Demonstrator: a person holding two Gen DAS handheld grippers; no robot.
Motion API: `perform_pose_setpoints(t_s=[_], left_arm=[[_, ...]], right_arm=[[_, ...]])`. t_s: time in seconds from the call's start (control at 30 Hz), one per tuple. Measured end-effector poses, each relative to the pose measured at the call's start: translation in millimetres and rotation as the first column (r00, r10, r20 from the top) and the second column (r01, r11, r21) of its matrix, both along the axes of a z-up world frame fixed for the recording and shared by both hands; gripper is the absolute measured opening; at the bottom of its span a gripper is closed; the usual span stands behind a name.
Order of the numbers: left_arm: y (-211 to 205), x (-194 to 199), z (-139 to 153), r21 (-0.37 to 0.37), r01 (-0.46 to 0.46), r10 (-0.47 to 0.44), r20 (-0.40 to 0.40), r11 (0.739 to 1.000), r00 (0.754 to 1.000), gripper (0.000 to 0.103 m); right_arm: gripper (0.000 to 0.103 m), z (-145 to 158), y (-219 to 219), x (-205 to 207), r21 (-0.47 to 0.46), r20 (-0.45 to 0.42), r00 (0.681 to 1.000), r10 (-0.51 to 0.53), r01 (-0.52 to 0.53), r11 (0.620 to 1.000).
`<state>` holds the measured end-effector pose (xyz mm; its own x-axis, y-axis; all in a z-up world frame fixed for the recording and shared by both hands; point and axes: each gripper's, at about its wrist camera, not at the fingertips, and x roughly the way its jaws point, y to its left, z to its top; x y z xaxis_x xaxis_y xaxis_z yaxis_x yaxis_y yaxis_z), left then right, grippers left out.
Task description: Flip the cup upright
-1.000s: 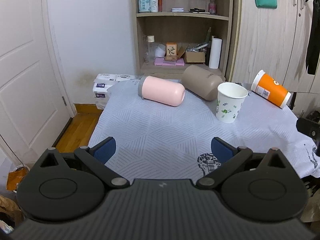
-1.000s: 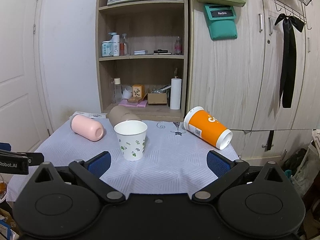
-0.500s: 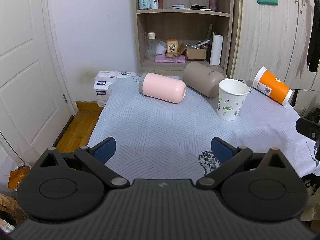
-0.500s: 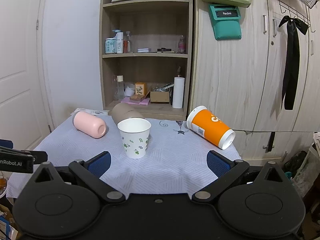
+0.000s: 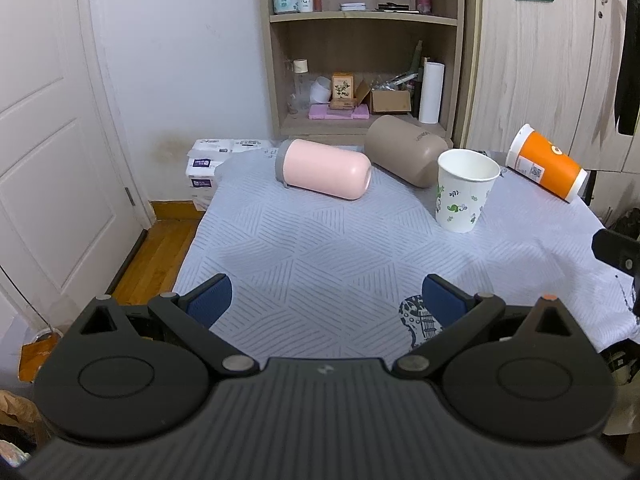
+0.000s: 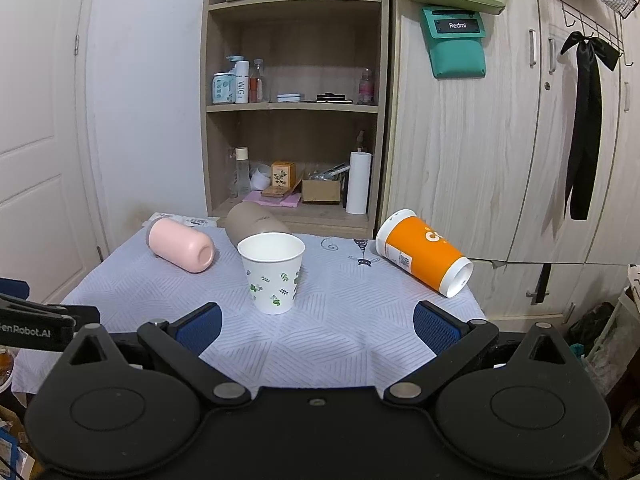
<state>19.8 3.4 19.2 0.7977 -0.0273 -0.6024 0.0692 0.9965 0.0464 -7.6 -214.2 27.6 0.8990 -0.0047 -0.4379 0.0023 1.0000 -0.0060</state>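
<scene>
A white paper cup with a leaf print (image 5: 464, 190) (image 6: 274, 271) stands upright on the table. A pink cup (image 5: 322, 169) (image 6: 182, 249), a taupe cup (image 5: 406, 154) (image 6: 253, 224) and an orange paper cup (image 5: 546, 168) (image 6: 424, 257) lie on their sides. My left gripper (image 5: 326, 304) is open and empty over the table's near edge. My right gripper (image 6: 316, 328) is open and empty, short of the white cup.
The table wears a pale blue patterned cloth (image 5: 320, 248). A wooden shelf unit (image 6: 294, 120) and wardrobe doors (image 6: 500, 140) stand behind it. A white door (image 5: 48, 140) and boxes (image 5: 208, 160) are at the left. The other gripper shows at the frame edges (image 5: 616, 248) (image 6: 32, 320).
Both grippers have drawn back and up a little from the table; the cups appear slightly lower and farther. Nothing on the table has moved. Both stay open.
</scene>
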Motion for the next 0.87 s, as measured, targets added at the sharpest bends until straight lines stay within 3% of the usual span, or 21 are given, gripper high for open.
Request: perform_pose_setpoints(t_s=[0.87], left_arm=[[-1.5,-7.4,1.9,0.015,0.006,-0.007,0.021,1.000,1.000,0.103]], right_arm=[[0.103,0.3,-0.3,-4.3,-0.001,0.002,1.000,-0.015,0.015,1.000]])
